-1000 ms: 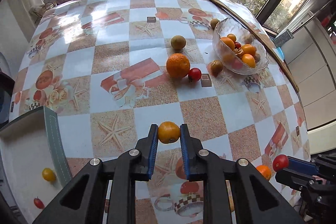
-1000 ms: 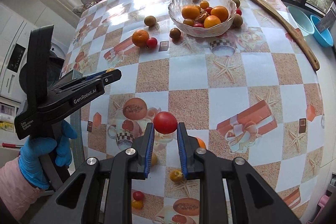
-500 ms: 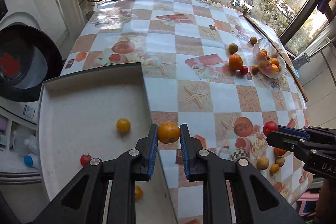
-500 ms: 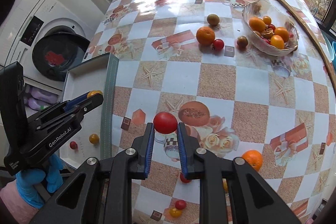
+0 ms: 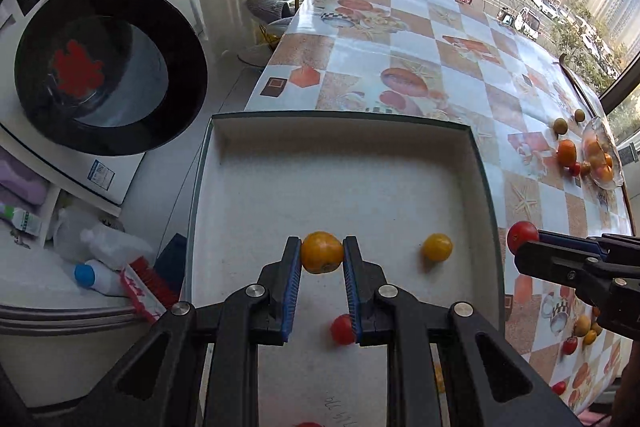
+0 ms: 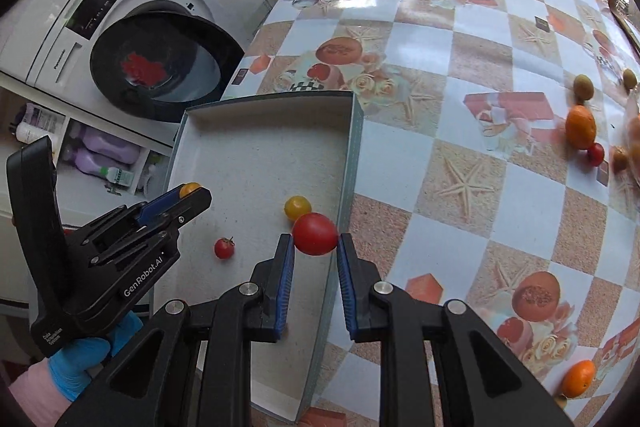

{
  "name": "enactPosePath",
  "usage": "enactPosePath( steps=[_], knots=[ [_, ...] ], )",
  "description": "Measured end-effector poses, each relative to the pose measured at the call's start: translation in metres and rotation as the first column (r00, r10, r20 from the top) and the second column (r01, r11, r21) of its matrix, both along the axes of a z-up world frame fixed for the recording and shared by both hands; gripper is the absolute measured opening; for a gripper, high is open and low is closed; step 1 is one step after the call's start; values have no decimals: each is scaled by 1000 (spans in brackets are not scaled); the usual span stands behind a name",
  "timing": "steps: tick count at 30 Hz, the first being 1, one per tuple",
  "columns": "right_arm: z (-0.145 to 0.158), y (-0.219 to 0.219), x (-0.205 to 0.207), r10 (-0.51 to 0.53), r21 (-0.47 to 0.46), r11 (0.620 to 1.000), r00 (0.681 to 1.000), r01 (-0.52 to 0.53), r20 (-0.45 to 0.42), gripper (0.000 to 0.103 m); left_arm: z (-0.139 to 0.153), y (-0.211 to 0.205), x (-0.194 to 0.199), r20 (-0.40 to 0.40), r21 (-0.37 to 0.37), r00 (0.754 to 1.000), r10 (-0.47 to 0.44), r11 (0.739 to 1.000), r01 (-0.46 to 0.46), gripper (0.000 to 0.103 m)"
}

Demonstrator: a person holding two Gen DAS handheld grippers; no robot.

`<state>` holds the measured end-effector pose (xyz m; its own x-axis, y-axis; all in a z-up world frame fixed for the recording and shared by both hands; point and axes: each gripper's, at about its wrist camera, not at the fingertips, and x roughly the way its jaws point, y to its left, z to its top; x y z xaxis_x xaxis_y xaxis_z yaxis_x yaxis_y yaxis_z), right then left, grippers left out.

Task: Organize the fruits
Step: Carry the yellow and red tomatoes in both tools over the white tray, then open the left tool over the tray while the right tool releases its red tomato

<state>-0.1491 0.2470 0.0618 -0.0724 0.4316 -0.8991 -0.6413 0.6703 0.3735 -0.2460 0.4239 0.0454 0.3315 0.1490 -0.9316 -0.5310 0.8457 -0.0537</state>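
L gripper (image 5: 322,255) clamps orange tomato (image 5: 322,252) over tray (image 5: 340,118); R gripper (image 6: 315,247) clamps red tomato (image 6: 314,233), seemingly above tray's rim.

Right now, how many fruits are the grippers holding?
2. The left gripper pinches a yellow-orange fruit over the box; the right gripper pinches a red tomato at the box's rim. None hidden.

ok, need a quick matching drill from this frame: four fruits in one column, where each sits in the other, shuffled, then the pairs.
Column 1:
1. orange-yellow tomato
2. large red tomato
3. small yellow tomato
4. big orange

Column 2:
A. loose on the box floor
B. on the tablecloth, far side
C. clamped in the left gripper
D. clamped in the right gripper

Pairs: 1-C, 2-D, 3-A, 4-B
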Motion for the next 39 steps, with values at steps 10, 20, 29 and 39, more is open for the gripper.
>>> enactPosePath(
  steps=[10,20,29,39],
  knots=[
    [-27,58,19,12,-60,998,1000,-13,-5,24,-23,18,7,-48,14,999,9,1000,-8,22],
    [-52,73,20,28,-136,990,999,-32,-25,26,-32,21,6,-90,14,996,6,1000,-5,23],
    [-34,72,23,-2,-51,999,999,0,-37,67,-26,12,8,-88,72,996,-11,997,17,77],
    [7,25,34,-119,-8,993,993,119,3,81,2,-6,14,-76,89,996,-50,994,56,77]
  ],
)
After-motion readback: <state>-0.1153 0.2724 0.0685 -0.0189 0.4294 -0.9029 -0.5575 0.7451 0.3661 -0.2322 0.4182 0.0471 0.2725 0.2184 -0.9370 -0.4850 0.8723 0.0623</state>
